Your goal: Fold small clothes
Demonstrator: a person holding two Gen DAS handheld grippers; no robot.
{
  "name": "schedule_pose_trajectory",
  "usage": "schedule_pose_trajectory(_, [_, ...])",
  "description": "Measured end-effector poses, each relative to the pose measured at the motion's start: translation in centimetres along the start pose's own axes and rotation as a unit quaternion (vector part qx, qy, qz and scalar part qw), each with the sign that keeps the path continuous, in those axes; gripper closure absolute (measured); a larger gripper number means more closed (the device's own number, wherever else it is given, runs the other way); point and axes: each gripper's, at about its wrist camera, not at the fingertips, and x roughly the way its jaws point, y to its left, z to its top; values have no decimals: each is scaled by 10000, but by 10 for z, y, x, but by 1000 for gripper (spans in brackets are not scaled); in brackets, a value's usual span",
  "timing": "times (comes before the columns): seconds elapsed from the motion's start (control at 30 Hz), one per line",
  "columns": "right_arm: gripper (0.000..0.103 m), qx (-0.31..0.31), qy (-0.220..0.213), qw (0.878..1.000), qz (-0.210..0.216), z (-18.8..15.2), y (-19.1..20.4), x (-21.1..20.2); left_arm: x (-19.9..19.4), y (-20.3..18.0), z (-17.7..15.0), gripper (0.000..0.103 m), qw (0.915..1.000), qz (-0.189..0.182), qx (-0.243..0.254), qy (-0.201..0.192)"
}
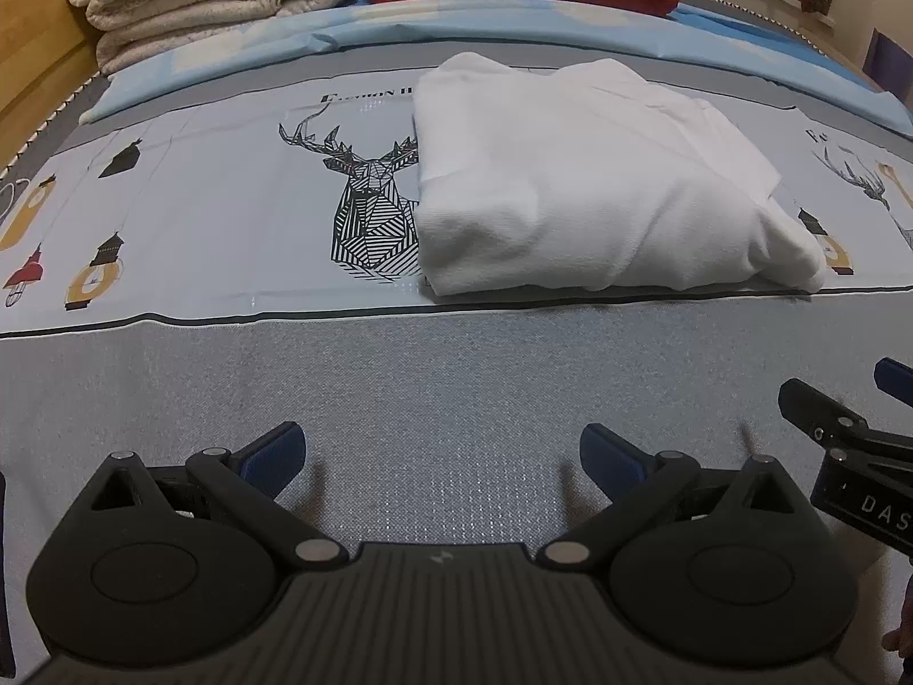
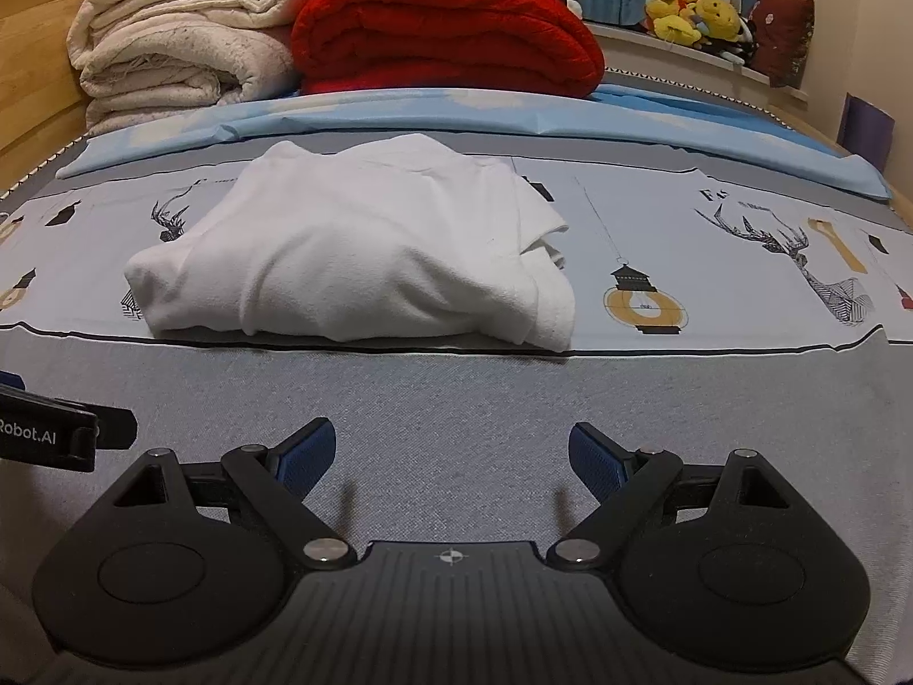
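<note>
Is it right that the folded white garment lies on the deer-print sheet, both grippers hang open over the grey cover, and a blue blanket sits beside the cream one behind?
Not quite: the folded blanket beside the cream blanket is red, as the right wrist view shows. The rest stands.

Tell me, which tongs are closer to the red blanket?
Right, only slightly. The right tongs face the red blanket almost head-on; the left tongs sit beside them, farther left.

Right tongs gape empty — folded white garment beyond.
</note>
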Motion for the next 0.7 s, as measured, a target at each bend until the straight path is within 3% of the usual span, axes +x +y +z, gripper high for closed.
schedule_pose_trajectory(0.7, [14,8,8,10000,21,0,1,2,1,-1,-1,1,10000,6,23,14])
